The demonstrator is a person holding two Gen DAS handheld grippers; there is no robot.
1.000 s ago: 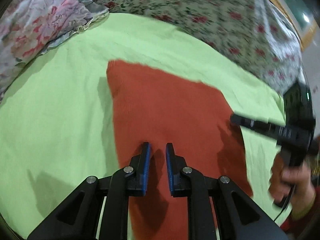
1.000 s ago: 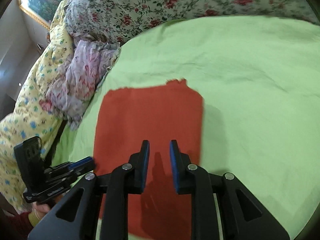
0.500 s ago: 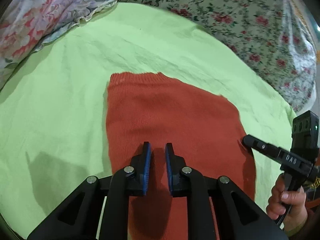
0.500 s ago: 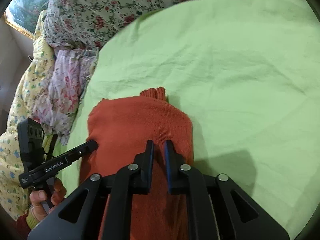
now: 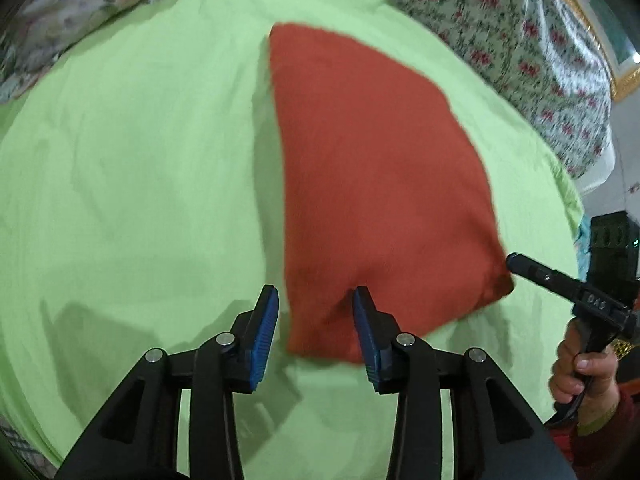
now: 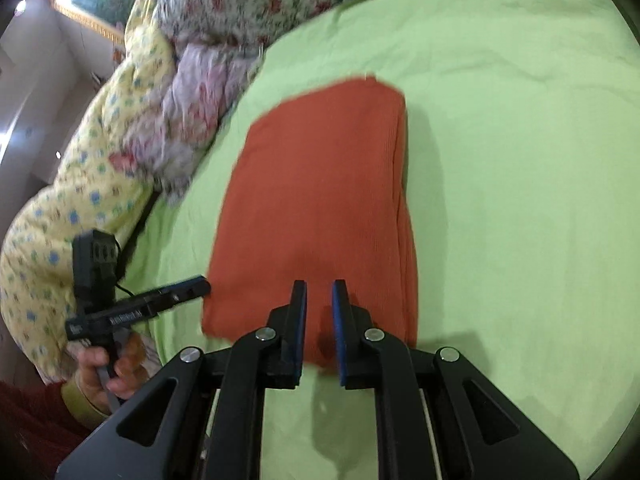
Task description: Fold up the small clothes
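A folded orange knit garment (image 5: pixel 376 168) lies flat on the green sheet (image 5: pixel 140 160). My left gripper (image 5: pixel 316 292) hovers at its near left corner, jaws opening, with the corner between the pads but not pressed. In the right wrist view the garment (image 6: pixel 320 184) shows stacked layers along its right edge. My right gripper (image 6: pixel 320 284) hangs over its near edge with only a narrow gap between the pads and no cloth pinched. Each gripper shows in the other's view: the right gripper (image 5: pixel 516 260) touches the near right corner, the left gripper (image 6: pixel 202 282) the near left.
A floral quilt (image 5: pixel 520 20) borders the sheet at the back. A pink-flowered cloth (image 6: pixel 196 92) and a yellow dotted quilt (image 6: pixel 80 180) are heaped along the left. A person's hand (image 5: pixel 584 372) holds the right gripper's handle. Bare green sheet (image 6: pixel 520 160) stretches to the right.
Both grippers have drawn back from over the garment's middle to its near edge. The left jaws have spread from nearly closed to wide. The right jaws narrowed slightly.
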